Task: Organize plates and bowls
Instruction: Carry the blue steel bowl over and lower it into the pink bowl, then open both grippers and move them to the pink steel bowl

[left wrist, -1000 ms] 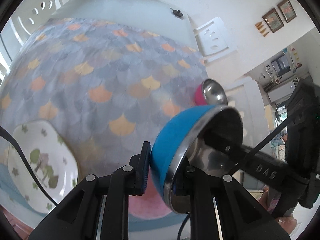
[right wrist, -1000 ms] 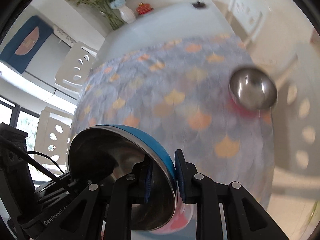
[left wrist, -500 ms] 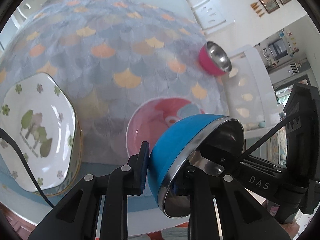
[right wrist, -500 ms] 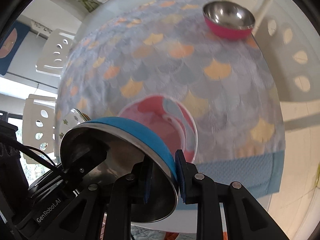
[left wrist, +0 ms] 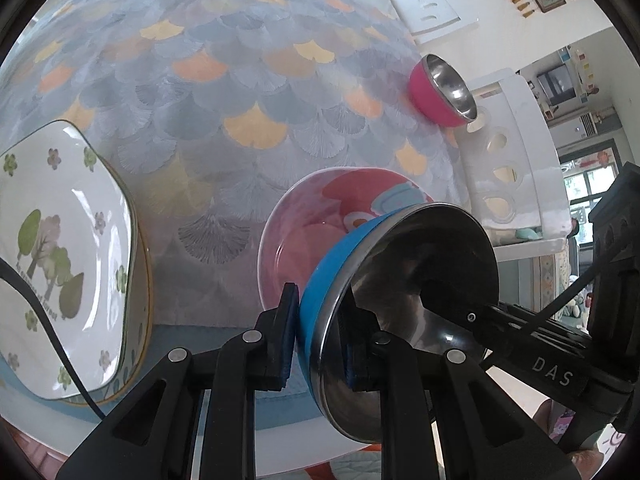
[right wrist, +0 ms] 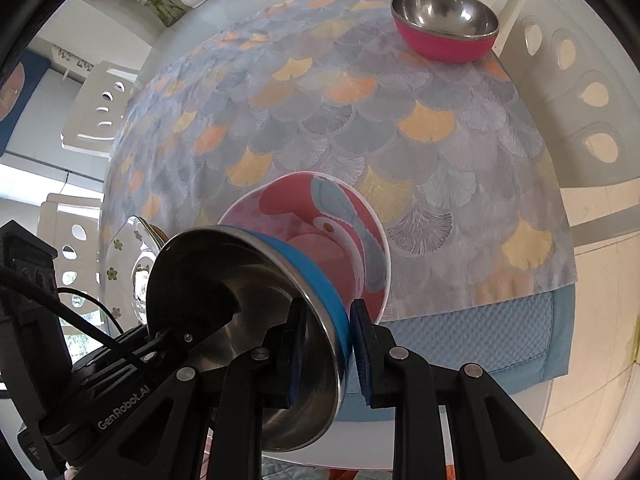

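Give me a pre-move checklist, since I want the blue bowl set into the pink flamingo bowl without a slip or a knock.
1. Left hand-held gripper pinched on the blue bowl rim: ok.
2. Right hand-held gripper pinched on the opposite rim: ok.
3. Blue bowl level: not ok, it looks tipped in both views.
4. Pink flamingo bowl empty: ok for the visible part; the blue bowl hides the rest.
5. Blue bowl clear of the flamingo bowl: cannot tell, they overlap in both views.
6. Magenta steel bowl and flowered plate out of the path: ok, both off to the sides.
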A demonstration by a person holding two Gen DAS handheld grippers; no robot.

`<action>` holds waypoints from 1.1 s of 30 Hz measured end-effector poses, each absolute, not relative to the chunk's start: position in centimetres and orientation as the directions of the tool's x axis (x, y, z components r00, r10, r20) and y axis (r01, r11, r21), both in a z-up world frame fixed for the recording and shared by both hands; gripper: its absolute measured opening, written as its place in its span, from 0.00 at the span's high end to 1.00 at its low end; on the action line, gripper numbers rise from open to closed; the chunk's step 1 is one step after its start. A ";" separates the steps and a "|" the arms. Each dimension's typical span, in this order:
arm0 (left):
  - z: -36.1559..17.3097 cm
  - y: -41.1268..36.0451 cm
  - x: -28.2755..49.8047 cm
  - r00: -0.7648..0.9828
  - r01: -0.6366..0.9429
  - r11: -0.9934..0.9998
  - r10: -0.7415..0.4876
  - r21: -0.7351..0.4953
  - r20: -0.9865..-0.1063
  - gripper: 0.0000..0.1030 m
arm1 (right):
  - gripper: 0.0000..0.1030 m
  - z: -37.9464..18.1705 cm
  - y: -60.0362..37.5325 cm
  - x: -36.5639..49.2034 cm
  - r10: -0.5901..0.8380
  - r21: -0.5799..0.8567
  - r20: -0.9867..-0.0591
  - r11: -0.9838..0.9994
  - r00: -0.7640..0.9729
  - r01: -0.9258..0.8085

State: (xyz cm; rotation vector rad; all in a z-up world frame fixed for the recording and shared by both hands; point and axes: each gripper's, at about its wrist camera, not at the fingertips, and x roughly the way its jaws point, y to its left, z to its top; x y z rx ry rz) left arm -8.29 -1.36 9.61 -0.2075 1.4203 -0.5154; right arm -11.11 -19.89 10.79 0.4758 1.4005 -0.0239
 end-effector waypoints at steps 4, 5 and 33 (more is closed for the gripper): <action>9.6 -1.9 -7.8 0.063 0.232 0.874 -0.452 -0.428 -0.890 0.85 | 0.78 10.6 -20.2 -10.8 0.257 0.301 -0.950 0.907 0.178 0.294; 9.6 -2.0 -7.7 0.064 0.236 0.875 -0.448 -0.423 -0.892 0.85 | 0.78 10.5 -20.3 -10.7 0.259 0.301 -0.950 0.907 0.175 0.296; 9.8 0.1 -8.2 0.112 0.210 0.906 -0.396 -0.368 -0.911 0.75 | 0.78 10.2 -20.2 -11.4 0.336 0.354 -0.935 0.904 0.115 0.238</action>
